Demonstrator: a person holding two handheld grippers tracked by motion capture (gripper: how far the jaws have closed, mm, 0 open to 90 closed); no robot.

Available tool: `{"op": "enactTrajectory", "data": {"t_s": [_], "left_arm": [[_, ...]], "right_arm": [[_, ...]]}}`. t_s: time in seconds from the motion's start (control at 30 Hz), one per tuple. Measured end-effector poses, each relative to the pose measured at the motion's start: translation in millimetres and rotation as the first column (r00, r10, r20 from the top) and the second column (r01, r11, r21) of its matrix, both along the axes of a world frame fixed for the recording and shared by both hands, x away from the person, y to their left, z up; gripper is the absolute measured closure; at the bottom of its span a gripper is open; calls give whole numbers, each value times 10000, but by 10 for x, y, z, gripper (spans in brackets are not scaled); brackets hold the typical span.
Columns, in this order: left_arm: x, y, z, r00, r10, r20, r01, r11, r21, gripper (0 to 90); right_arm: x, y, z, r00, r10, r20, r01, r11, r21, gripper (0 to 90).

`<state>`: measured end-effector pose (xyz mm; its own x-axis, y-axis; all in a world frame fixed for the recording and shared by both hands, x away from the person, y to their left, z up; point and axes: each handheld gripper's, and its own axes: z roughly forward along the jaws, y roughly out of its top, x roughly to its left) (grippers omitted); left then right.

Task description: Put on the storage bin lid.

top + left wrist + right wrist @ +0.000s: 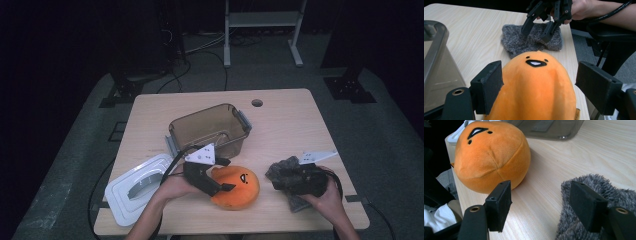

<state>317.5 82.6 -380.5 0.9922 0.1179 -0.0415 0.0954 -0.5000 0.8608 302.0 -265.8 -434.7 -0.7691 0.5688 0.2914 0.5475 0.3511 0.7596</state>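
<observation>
Both forearms reach in over the near table edge. The left black two-jaw gripper point(223, 180) points right, its jaws spread wide apart. The right black two-jaw gripper point(285, 175) points left, jaws likewise parted.

Your high view is dim: the pale wooden desk point(280, 125) catches soft light from above while the room around it sinks into near black, and the picture is soft and grainy. Your two gripper views are far brighter and evenly lit. There the round orange plush toy point(490, 155) casts a soft shadow on the wood beside it. The nearest black jaw parts at the bottom edges look slightly blurred, and the fuzzy grey knitted cloth point(531, 40) stays reasonably sharp.
</observation>
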Motion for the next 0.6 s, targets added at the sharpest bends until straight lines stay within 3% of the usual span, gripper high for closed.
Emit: {"op": "enactTrajectory", "data": {"t_s": [0.27,0.6], "left_arm": [[44,-97,-89,9999,-5,-123,7,9999,160,236],[88,-194,-214,9996,-83,-262,98,9982,590,332]], "right_arm": [[0,-1,-2,10000,16,4,-16,10000,-14,333],[0,1,-3,10000,22,5,-22,10000,-33,333]]}}
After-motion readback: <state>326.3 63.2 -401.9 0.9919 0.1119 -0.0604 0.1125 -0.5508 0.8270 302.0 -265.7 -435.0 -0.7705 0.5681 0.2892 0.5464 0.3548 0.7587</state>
